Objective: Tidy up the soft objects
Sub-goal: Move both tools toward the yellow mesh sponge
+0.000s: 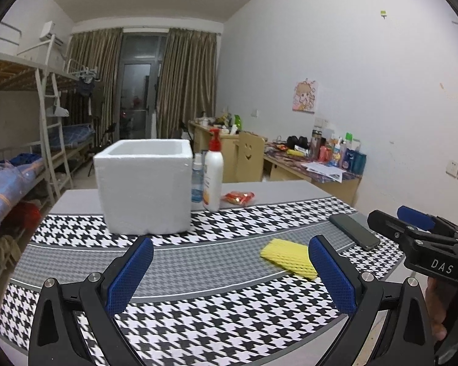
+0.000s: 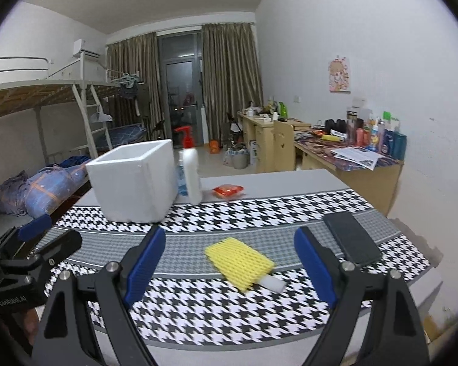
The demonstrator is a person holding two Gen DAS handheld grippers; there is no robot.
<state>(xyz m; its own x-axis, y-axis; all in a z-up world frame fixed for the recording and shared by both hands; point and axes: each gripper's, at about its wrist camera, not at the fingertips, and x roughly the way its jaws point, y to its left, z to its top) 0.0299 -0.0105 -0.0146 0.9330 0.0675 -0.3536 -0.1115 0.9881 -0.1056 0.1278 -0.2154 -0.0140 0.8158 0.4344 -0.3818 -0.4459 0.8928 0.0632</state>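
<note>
A yellow foam net sleeve point(image 2: 239, 263) lies flat on the houndstooth cloth, with a small white foam piece point(image 2: 273, 283) at its near end. It also shows in the left wrist view point(image 1: 288, 257), partly behind my left gripper's right finger. My right gripper point(image 2: 229, 263) is open and empty, hovering with the sleeve between its fingers ahead. My left gripper point(image 1: 230, 270) is open and empty, to the left of the sleeve. A white foam box point(image 1: 143, 183), open at the top, stands at the back left of the table; it also shows in the right wrist view point(image 2: 132, 180).
A white pump bottle point(image 1: 213, 177) and a smaller blue bottle point(image 1: 197, 180) stand right of the box. A red snack packet point(image 1: 238, 197) lies behind. A dark phone point(image 2: 351, 238) lies at the right on the cloth. Bunk beds stand left, desks right.
</note>
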